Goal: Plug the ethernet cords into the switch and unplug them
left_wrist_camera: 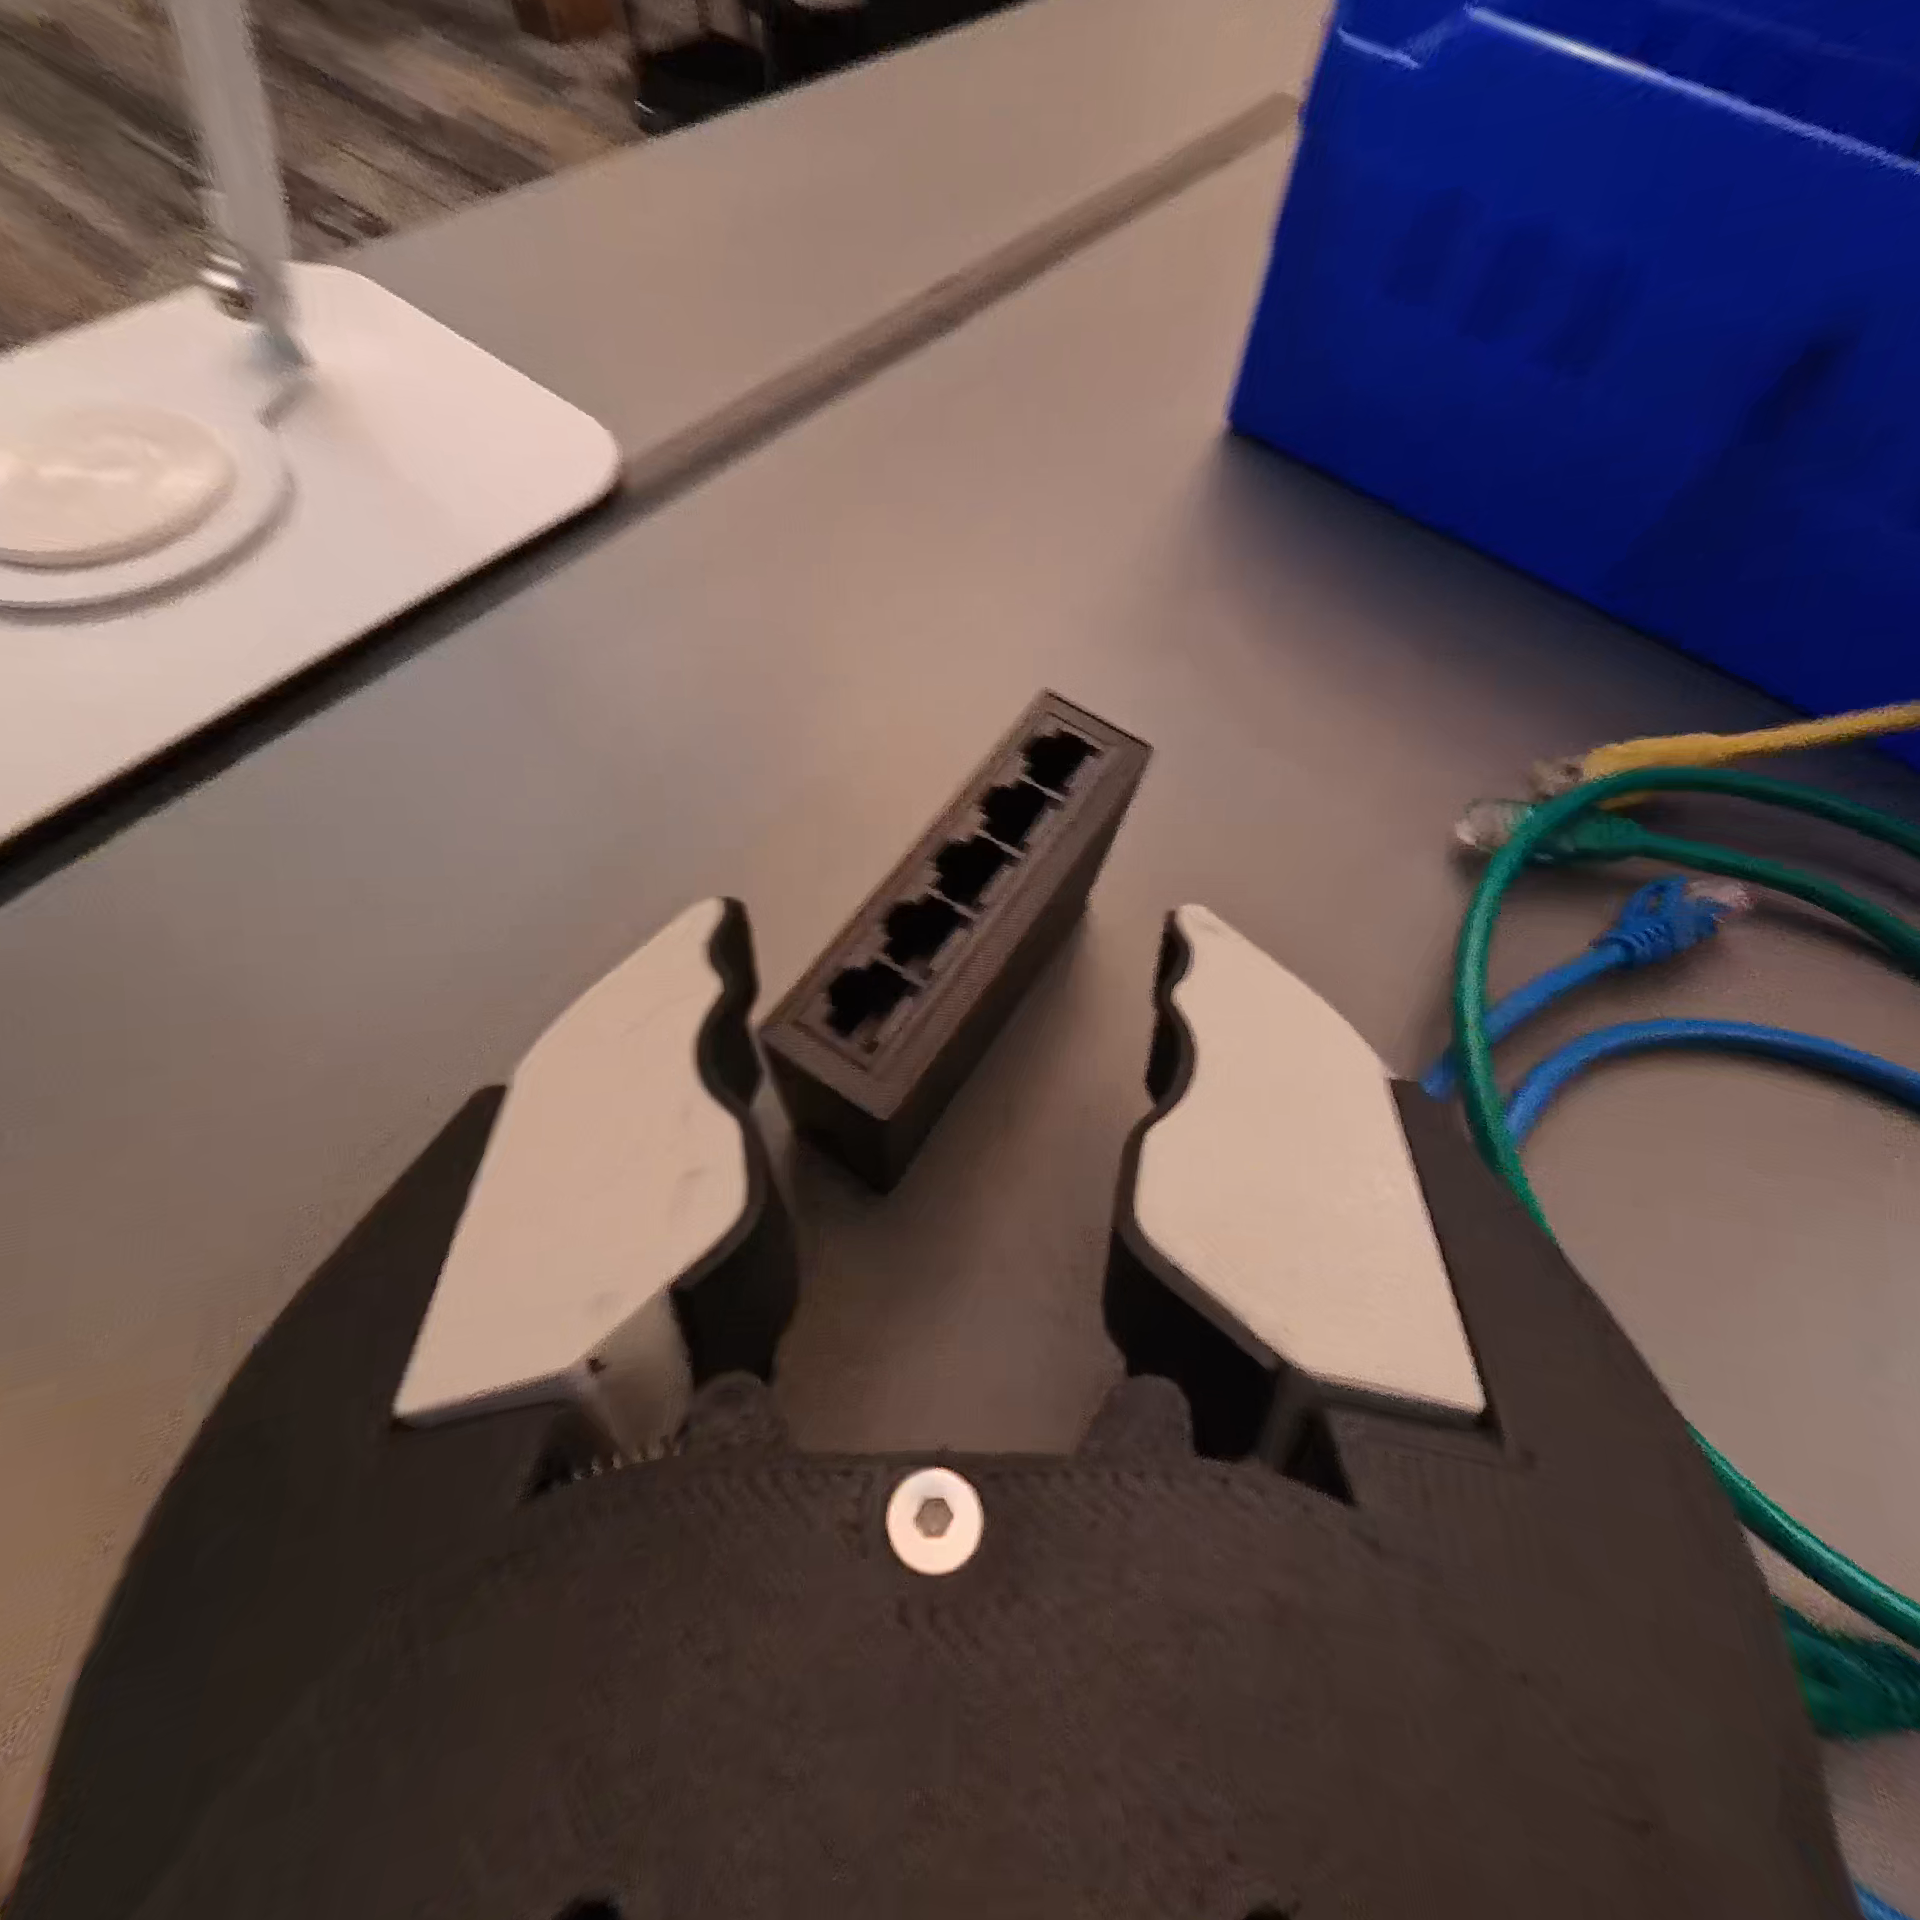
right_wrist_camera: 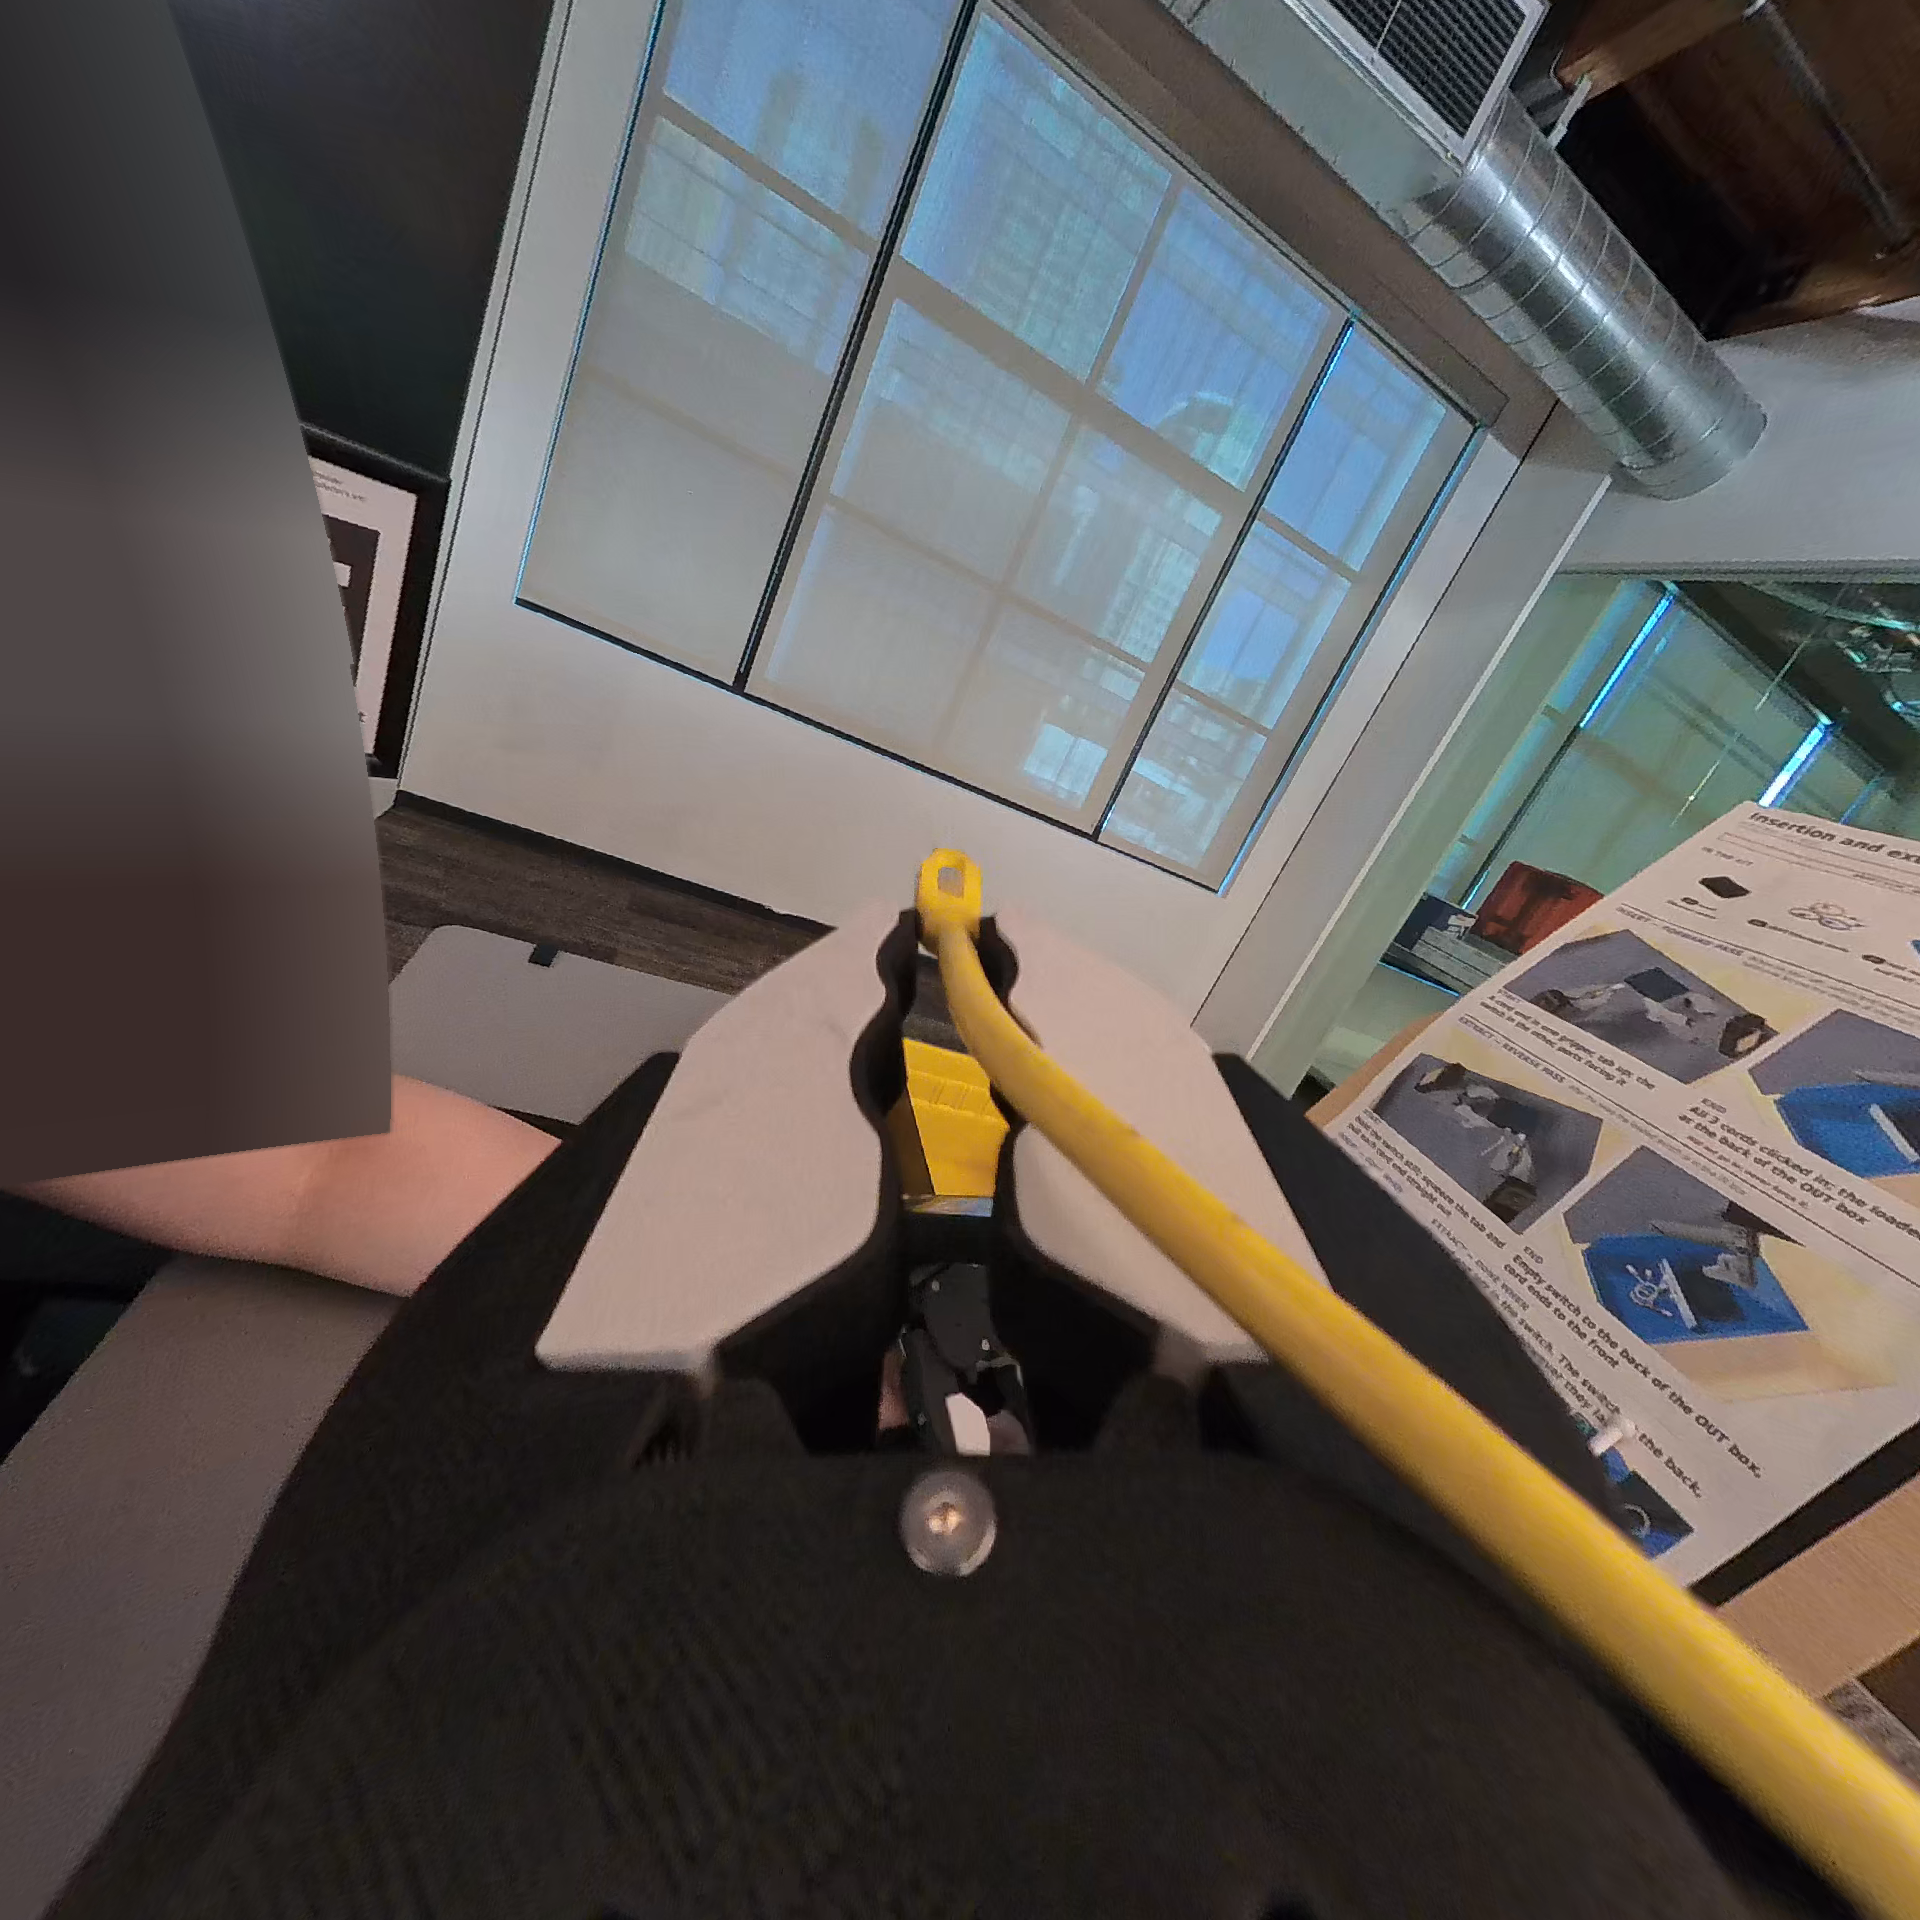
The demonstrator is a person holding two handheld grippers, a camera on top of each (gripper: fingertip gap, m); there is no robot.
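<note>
In the left wrist view the black switch (left_wrist_camera: 1049, 914) stands on the dark table with its row of empty ports facing up. My left gripper (left_wrist_camera: 956, 920) is open, one finger on each side of the switch's near end, the left fingertip (left_wrist_camera: 717, 935) close to it. Yellow (left_wrist_camera: 1714, 743), green (left_wrist_camera: 1496, 935) and blue (left_wrist_camera: 1621, 945) ethernet cords lie loose to the right. In the right wrist view my right gripper (right_wrist_camera: 951, 925) is shut on a yellow cord (right_wrist_camera: 1247, 1257) near its end, which pokes out past the tips. The gripper points up, away from the table.
A blue bin (left_wrist_camera: 1610, 312) stands at the back right of the table, just behind the cords. A white monitor stand base (left_wrist_camera: 260, 468) sits at the left. A printed instruction sheet (right_wrist_camera: 1662, 1091) stands at the right, and a person's arm (right_wrist_camera: 260, 1174) is at the left. My hands' fingertips stand some 40 centimetres from each other.
</note>
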